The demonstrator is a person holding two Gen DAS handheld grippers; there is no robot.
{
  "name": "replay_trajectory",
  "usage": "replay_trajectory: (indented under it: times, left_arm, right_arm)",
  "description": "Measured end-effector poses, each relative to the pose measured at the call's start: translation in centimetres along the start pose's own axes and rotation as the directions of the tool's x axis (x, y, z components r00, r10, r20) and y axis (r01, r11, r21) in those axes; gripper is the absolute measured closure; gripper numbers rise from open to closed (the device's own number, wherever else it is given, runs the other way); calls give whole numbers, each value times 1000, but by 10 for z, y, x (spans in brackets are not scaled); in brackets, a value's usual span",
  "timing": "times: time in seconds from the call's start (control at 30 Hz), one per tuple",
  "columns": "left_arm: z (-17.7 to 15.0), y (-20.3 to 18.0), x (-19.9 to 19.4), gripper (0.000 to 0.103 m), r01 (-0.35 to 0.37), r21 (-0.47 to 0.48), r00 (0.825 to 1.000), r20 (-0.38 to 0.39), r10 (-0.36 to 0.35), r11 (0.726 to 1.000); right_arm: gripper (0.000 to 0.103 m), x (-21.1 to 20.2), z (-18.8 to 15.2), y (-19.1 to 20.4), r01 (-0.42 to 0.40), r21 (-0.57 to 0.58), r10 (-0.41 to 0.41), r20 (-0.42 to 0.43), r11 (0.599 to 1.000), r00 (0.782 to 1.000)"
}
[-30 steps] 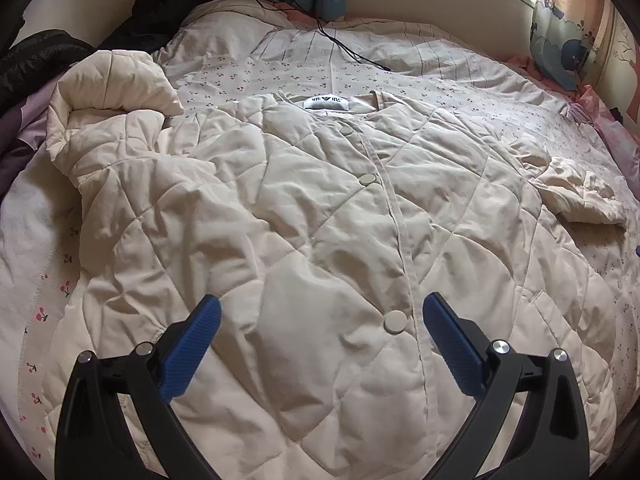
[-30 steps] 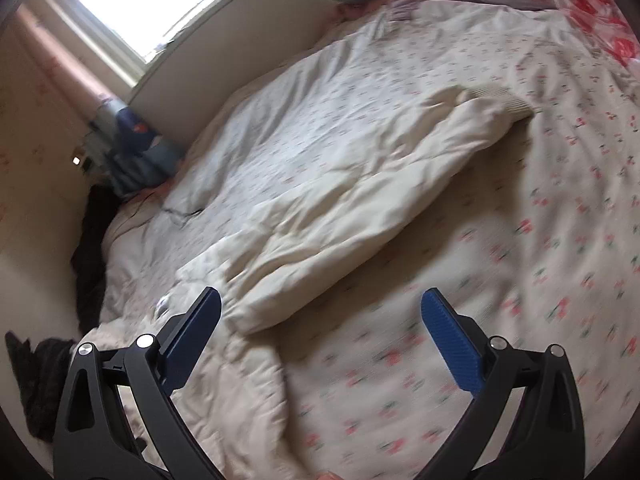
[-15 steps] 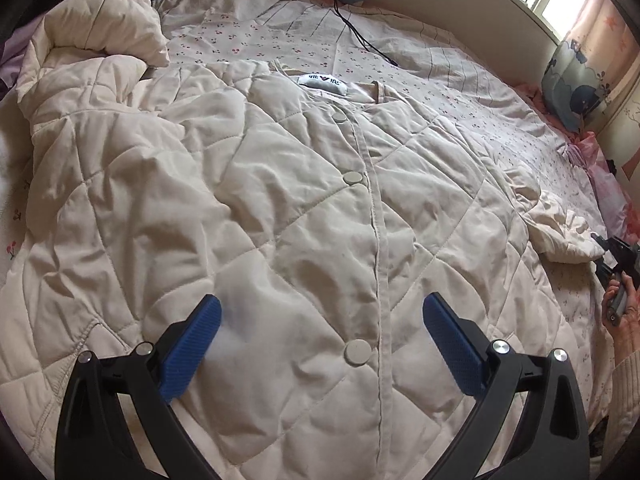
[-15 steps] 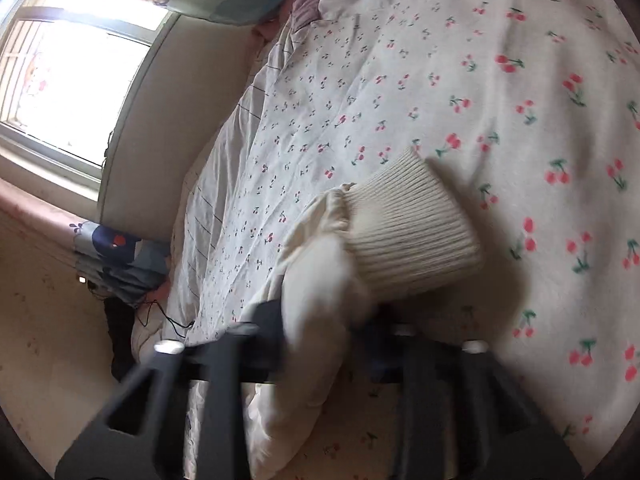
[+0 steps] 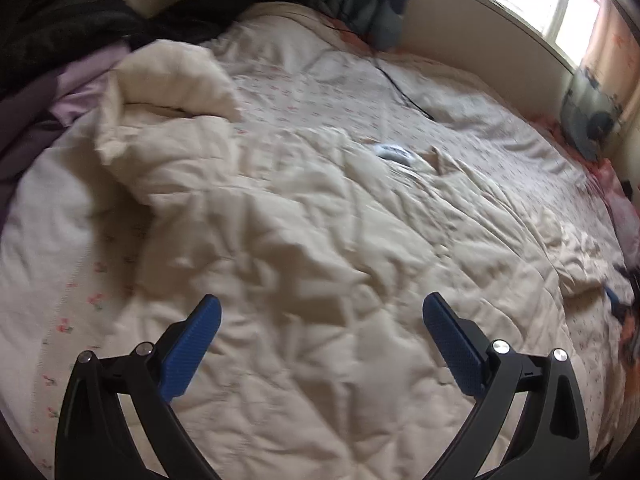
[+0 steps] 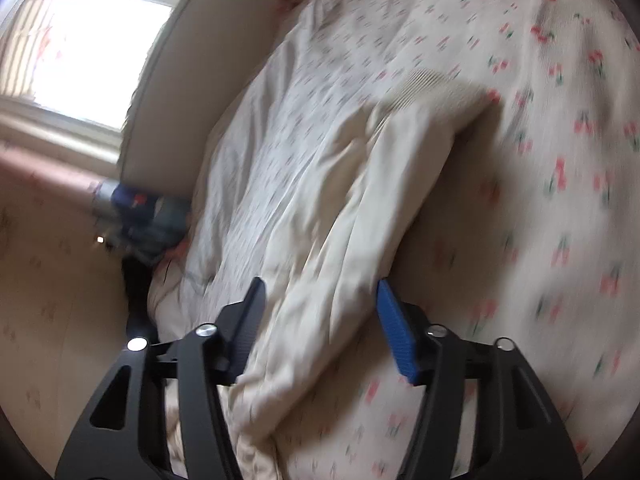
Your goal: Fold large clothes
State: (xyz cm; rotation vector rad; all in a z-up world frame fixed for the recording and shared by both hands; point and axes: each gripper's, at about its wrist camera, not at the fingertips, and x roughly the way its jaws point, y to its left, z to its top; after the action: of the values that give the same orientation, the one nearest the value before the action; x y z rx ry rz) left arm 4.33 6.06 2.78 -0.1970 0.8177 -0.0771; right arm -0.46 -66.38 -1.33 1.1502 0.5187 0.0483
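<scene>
A cream quilted jacket (image 5: 320,248) lies spread front-up on the bed, its white neck label (image 5: 394,151) at the far side. Its left sleeve (image 5: 168,92) is bunched up at the far left. My left gripper (image 5: 320,312) is open and empty, hovering over the jacket's lower front. In the right wrist view the jacket's other sleeve (image 6: 360,200) lies stretched out on the bedsheet, ending in a ribbed cuff (image 6: 432,88). My right gripper (image 6: 320,300) is partly open, its jaws on either side of the sleeve without clamping it.
The bed carries a white cherry-print sheet (image 6: 560,160). Dark clothes (image 5: 80,24) are piled at the far left. A black cable (image 5: 400,88) runs across the bed's far side. A window (image 6: 88,40) and headboard lie beyond. The other gripper shows at the right edge (image 5: 624,292).
My right gripper was shut on the sleeve near the cuff half a second ago; it has opened and pulled back along the sleeve. The left view has swung up and left.
</scene>
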Motion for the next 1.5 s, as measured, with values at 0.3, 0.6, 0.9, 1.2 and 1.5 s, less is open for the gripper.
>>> replay_trajectory:
  times: [0.3,0.6,0.9,1.2,1.5]
  left_arm:
    - [44,146,10,6,-149,-245,989,-34,146,958]
    - [142,83,-28,6,-258,188,960,159,230,948]
    - [257,56,93,6,-374,370,896,-94,435,851]
    - [242,87,157,81,-200,74,875,-435,212,977]
    - [251,20,-126,80,-178,186,904,418,86,966]
  right_arm:
    - [22,125,-130,89,-138,-145,87,-313,980,946]
    - [21,68,-108,53,-29,-52,23,-121,998,992]
    - [21,12,-63,4,-26,-18,26,-4,1000,1000]
    - [21,11,-64,0,-27,5,27,15,1000,1000]
    - [15,-31,-90,8,-24,51,22,44,998,999]
